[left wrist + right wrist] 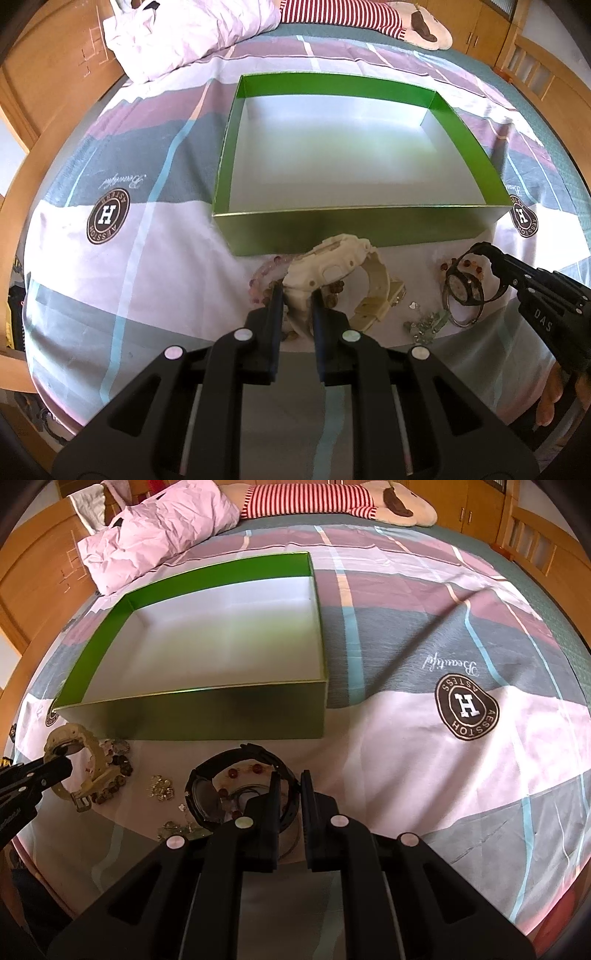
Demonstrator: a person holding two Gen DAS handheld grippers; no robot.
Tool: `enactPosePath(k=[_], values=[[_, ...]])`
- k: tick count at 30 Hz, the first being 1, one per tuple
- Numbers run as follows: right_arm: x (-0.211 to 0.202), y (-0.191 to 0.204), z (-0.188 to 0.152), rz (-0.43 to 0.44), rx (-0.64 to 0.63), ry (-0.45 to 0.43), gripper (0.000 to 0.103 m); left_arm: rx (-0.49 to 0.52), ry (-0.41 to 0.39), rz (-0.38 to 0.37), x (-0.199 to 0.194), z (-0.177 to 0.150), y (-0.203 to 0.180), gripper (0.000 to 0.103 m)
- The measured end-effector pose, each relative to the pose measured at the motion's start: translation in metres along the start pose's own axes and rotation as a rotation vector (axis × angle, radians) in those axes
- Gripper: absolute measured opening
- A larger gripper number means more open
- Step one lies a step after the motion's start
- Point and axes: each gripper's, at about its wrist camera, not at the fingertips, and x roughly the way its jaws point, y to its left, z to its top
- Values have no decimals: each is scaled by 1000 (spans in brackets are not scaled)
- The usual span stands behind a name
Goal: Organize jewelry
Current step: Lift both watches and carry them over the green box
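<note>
Bright daylight, strong fisheye warping, edges perhaps slightly soft.

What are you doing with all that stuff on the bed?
Someone is tidying jewelry with two hand-held grippers. The left gripper has its fingers closed on a chunky cream plastic watch. The right gripper is pinching the band of a black round-faced watch. Both watches sit low over the bed, in front of the big green cardboard box, which has nothing in it yet. Beaded bracelets lie nearby.
</note>
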Motion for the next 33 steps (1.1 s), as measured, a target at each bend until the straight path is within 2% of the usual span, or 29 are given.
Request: enactPosePath(k=[11, 17, 23, 33], values=[[-2, 7, -3, 12, -21, -18, 11, 17, -19, 23, -2, -1, -3, 15], [-17, 14, 0, 53, -39, -90, 11, 12, -75, 29, -13, 1, -2, 15], [-38, 18, 2, 94, -44, -203, 11, -7, -126, 25, -24, 4, 1, 15], [-36, 17, 3, 96, -32, -195, 11, -2, -118, 30, -21, 4, 0, 15]])
